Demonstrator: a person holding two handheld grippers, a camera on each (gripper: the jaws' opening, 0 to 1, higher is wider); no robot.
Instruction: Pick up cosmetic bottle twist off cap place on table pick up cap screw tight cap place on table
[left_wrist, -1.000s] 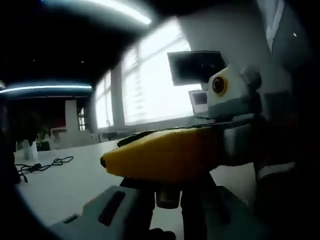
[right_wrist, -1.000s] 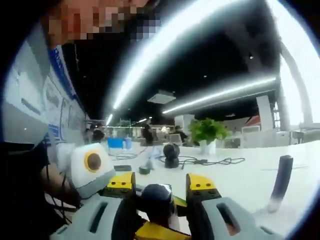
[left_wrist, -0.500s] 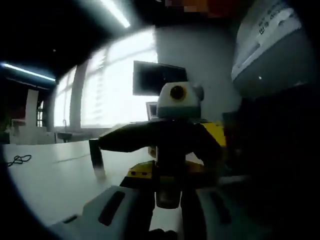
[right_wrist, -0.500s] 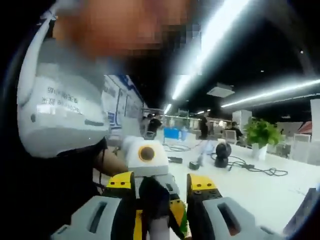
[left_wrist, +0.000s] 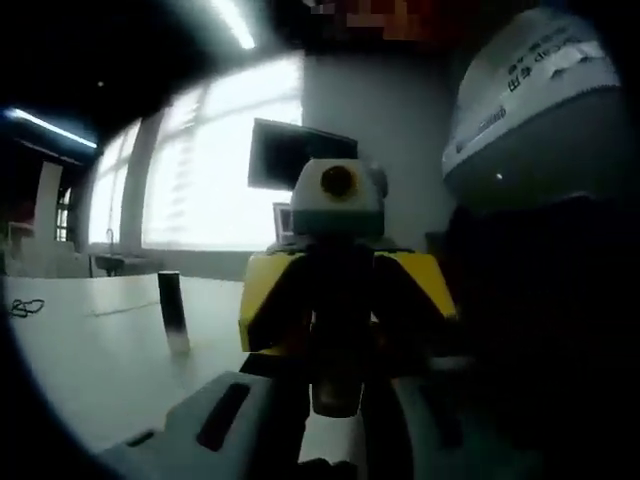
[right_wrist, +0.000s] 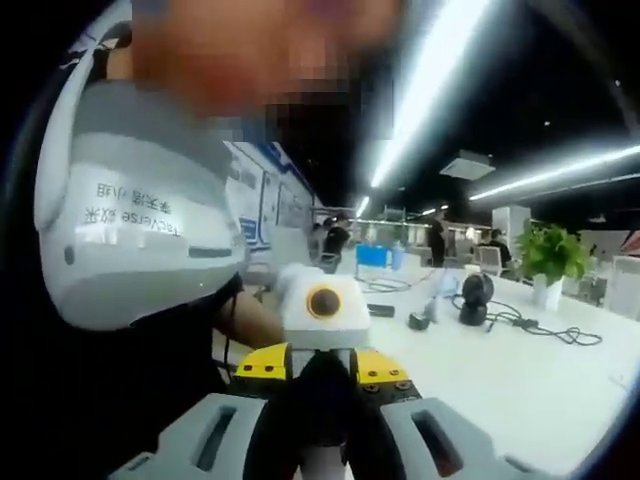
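Note:
The two grippers face each other nose to nose in front of the person's torso. In the left gripper view, my left gripper (left_wrist: 335, 385) is shut on the lower end of a dark cosmetic bottle (left_wrist: 338, 340). The yellow-tipped right gripper (left_wrist: 340, 300) clamps the bottle's far end. In the right gripper view, my right gripper (right_wrist: 320, 368) is shut on the bottle's dark cap end (right_wrist: 320, 405), and the left gripper (right_wrist: 320, 345) sits just behind it. The seam between cap and bottle is hidden by the jaws.
A white table (left_wrist: 90, 350) lies to the left, with a dark slender object (left_wrist: 173, 310) standing upright on it. In the right gripper view the table (right_wrist: 520, 390) carries cables, a small round device (right_wrist: 475, 298) and a potted plant (right_wrist: 548, 270). The person's torso (right_wrist: 130, 260) is close.
The right gripper has rolled from lying sideways to level around the bottle, and its jaws have narrowed onto the dark end. Both views have swung towards the person.

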